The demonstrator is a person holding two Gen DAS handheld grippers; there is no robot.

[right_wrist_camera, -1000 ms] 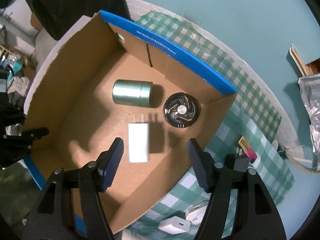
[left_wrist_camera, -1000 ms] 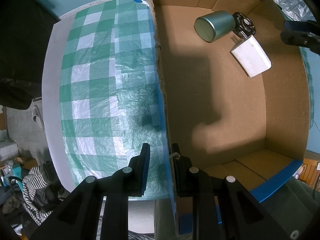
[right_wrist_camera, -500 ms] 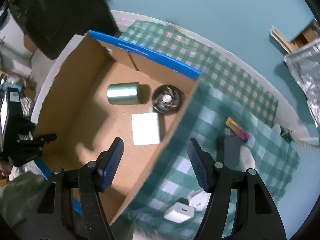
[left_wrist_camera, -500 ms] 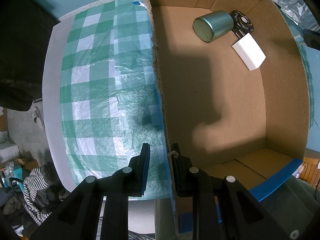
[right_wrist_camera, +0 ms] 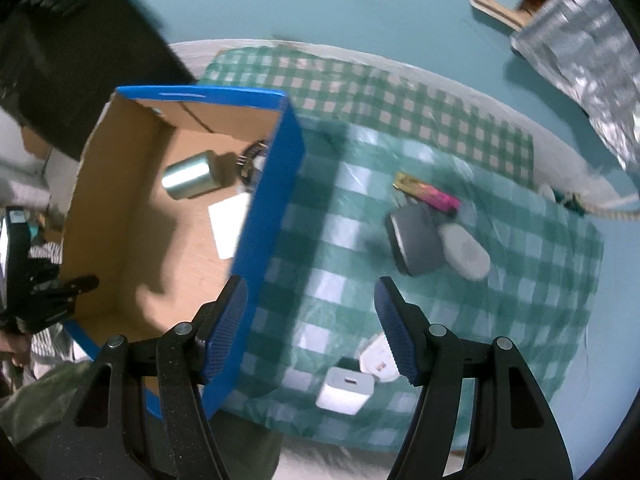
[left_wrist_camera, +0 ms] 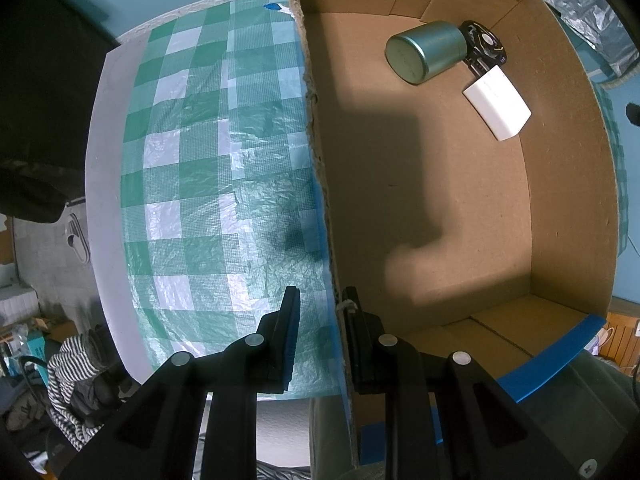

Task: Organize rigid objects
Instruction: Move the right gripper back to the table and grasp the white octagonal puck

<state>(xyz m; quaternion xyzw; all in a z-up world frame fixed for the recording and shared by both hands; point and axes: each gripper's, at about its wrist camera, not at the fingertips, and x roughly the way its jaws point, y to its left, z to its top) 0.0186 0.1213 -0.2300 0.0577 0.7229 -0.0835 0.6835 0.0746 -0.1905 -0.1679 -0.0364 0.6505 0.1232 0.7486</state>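
Right gripper (right_wrist_camera: 311,326) swung from corrugated cardboard box (left_wrist_camera: 568,184) to crinkly checkered cloth (right_wrist_camera: 360,216).

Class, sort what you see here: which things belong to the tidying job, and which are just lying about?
Job: cardboard box, green tin, white charger, grey case, white adapter, pink stick.

Lying about: checked cloth, foil bag, striped garment.

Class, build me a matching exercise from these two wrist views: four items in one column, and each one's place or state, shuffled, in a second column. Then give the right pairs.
Column one:
1. green metal tin
2. left gripper
3. dark grey power bank
4. right gripper

Column two:
A. open, holding nothing
B. on its side inside the cardboard box
C. shut on the box wall
D. on the checked cloth, outside the box

Pairs: 1-B, 2-C, 3-D, 4-A
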